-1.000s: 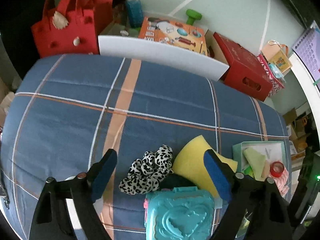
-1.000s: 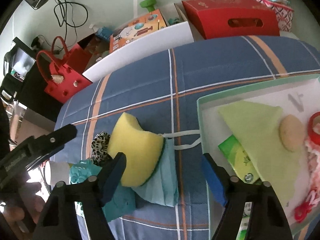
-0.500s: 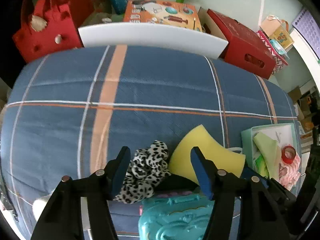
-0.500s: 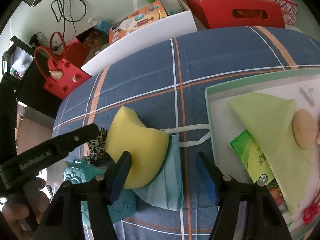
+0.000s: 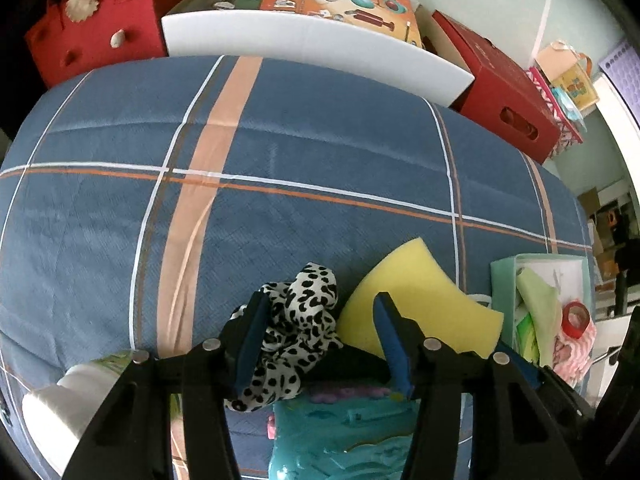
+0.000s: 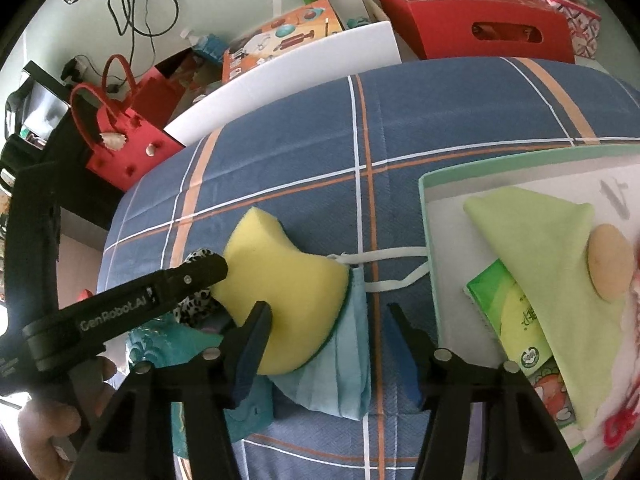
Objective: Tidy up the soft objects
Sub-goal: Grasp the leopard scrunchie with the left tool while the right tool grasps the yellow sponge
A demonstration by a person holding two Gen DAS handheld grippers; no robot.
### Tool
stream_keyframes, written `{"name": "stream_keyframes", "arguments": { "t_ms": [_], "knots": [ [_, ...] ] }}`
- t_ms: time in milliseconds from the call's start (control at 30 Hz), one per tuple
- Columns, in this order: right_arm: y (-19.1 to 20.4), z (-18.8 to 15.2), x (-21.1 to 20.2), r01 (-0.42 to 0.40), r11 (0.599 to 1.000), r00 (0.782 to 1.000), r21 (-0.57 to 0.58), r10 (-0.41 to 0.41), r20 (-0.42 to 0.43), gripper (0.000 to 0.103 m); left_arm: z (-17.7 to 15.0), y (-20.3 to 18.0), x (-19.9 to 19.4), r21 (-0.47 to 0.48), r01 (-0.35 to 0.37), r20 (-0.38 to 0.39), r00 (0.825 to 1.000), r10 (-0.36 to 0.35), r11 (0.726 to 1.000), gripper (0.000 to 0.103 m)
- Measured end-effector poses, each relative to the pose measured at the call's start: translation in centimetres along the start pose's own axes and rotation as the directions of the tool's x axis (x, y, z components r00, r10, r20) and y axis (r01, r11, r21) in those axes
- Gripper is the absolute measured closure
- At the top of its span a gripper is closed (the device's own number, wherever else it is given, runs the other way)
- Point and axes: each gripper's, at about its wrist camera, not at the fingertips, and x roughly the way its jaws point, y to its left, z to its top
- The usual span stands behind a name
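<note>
Plaid cloth (image 5: 320, 152) | left claw (image 5: 316, 332) narrowed, straddling leopard scrunchie (image 5: 304, 308) | right claw (image 6: 328, 340) narrowed, straddling sponge (image 6: 288, 280), face mask (image 6: 344, 364)

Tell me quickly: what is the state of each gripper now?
Left gripper: open, jaws just closing around the leopard-print scrunchie; no grip yet.
Right gripper: open, jaws just closing around the yellow sponge and blue face mask.

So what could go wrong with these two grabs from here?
The left gripper has been closing around the leopard scrunchie, but its right finger sits against the yellow sponge, so it may drag that along. The right gripper has also been closing, with the sponge lying on the blue face mask between its fingers; it may lift only one.
</note>
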Motion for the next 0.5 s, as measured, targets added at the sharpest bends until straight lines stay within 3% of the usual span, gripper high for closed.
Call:
{"name": "stream_keyframes", "arguments": {
  "t_ms": [200, 367, 500],
  "knots": [
    [-0.3, 0.0, 0.1, -0.017, 1.0, 1.0, 0.007, 0.017, -0.007, 0.042, -0.3, 1.0, 0.0, -0.052, 0.007, 0.012, 1.0, -0.007, 0.999, 0.066],
    [-0.5, 0.0, 0.4, -0.033, 0.999, 0.999, 0.017, 0.033, -0.015, 0.043, -0.5, 1.7, -0.1, -0.082, 0.013, 0.021, 1.0, -0.011, 0.997, 0.072],
    [-0.9, -0.1, 0.4, -0.074, 0.996, 0.997, 0.039, 0.075, -0.025, 0.053, -0.7, 1.6, 0.0, -0.084, 0.015, 0.027, 1.0, -0.013, 0.996, 0.076]
  ]
}}
